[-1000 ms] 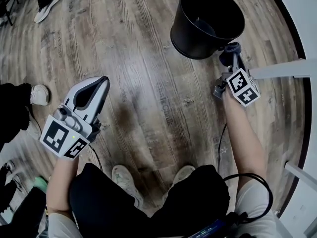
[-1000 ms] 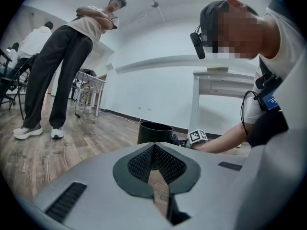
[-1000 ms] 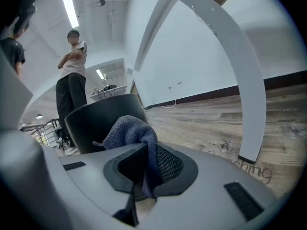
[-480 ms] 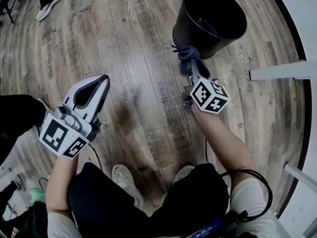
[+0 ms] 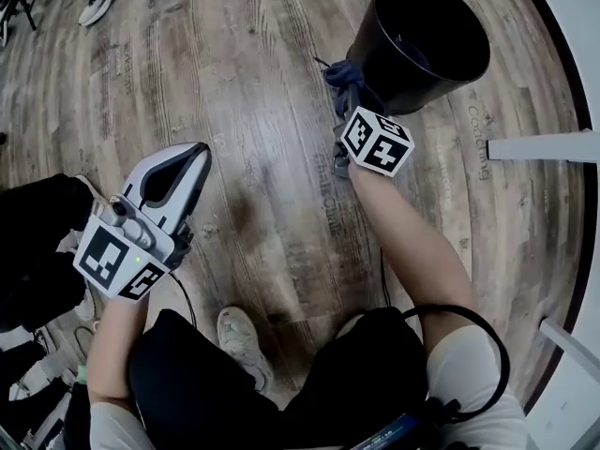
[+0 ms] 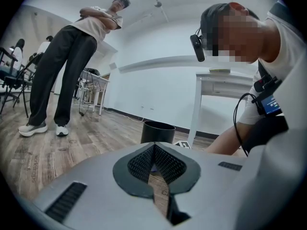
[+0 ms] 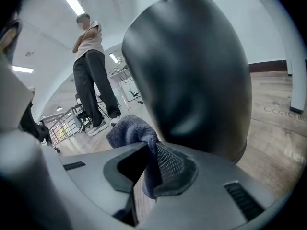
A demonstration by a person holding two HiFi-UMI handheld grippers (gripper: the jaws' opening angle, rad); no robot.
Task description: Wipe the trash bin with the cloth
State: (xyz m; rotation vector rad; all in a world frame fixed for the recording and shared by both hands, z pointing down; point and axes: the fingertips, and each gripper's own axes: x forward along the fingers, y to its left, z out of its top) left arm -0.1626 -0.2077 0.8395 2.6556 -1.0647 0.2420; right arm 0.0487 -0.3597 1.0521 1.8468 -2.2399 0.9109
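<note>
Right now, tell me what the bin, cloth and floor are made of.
Bin: probably plastic, black, smooth, with a soft sheen. Cloth: blue, nubby pile, likely microfibre. Floor: grey wood-grain planks, wood or laminate, cannot tell.

Trash bin point(image 5: 398, 81): glossy black, inside and out. Cloth point(image 5: 343, 73): dark navy blue, nubbly weave. Left gripper point(image 5: 194, 151): pale grey-white shell, with fingers point(image 6: 170, 164) lined in black diamond-mesh pads. The left cube point(image 5: 117, 262) is white with black square markers. Right gripper point(image 5: 350, 106): the right cube point(image 5: 376, 142) has the same black-on-white pattern. Floor point(image 5: 253, 92): grey-brown planks with streaked wood grain. Operator's trousers point(image 5: 281, 382) are black, shoe point(image 5: 242, 337) off-white. Bystander point(image 6: 72, 56): dark trousers, pale top, white shoes. Wall point(image 6: 158, 85): white.
</note>
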